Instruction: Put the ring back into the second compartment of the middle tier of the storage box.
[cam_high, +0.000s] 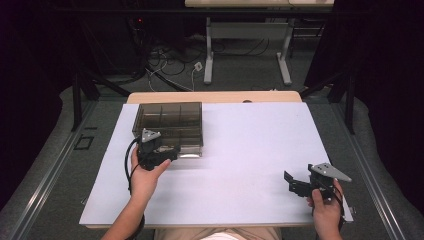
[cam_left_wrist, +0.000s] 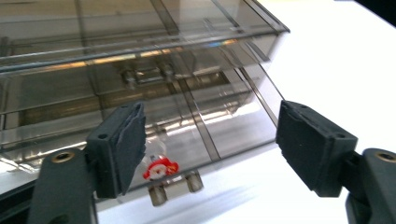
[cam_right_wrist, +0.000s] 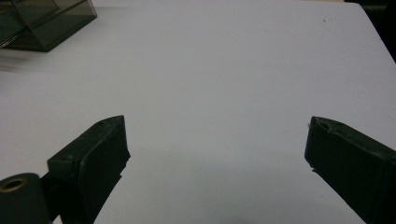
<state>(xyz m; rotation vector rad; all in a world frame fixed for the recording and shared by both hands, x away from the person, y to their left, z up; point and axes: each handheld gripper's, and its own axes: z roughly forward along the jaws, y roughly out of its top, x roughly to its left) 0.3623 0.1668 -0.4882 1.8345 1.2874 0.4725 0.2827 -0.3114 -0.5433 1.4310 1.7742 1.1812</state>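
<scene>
A smoky clear plastic compartment box (cam_high: 169, 126) with its lid down sits on the white table sheet (cam_high: 250, 150) at the back left. My left gripper (cam_high: 167, 153) is at the box's front wall, open, its jaws wide apart before the box (cam_left_wrist: 187, 98). Just behind the front wall, close to the left jaw, lies a small red and white figure (cam_left_wrist: 159, 169), above two small metal latch pins (cam_left_wrist: 175, 186). My right gripper (cam_high: 290, 183) hovers open over bare sheet at the front right, nothing between its jaws. In the right gripper view a corner of the box (cam_right_wrist: 42, 23) shows at the top left.
Dividers split the box into several compartments. The wooden table edge (cam_high: 215, 97) runs behind the sheet. Beyond it stand a desk frame (cam_high: 247, 50) and cables (cam_high: 165, 65) on the floor. Dark curtains and black stand legs (cam_high: 80, 95) flank the table.
</scene>
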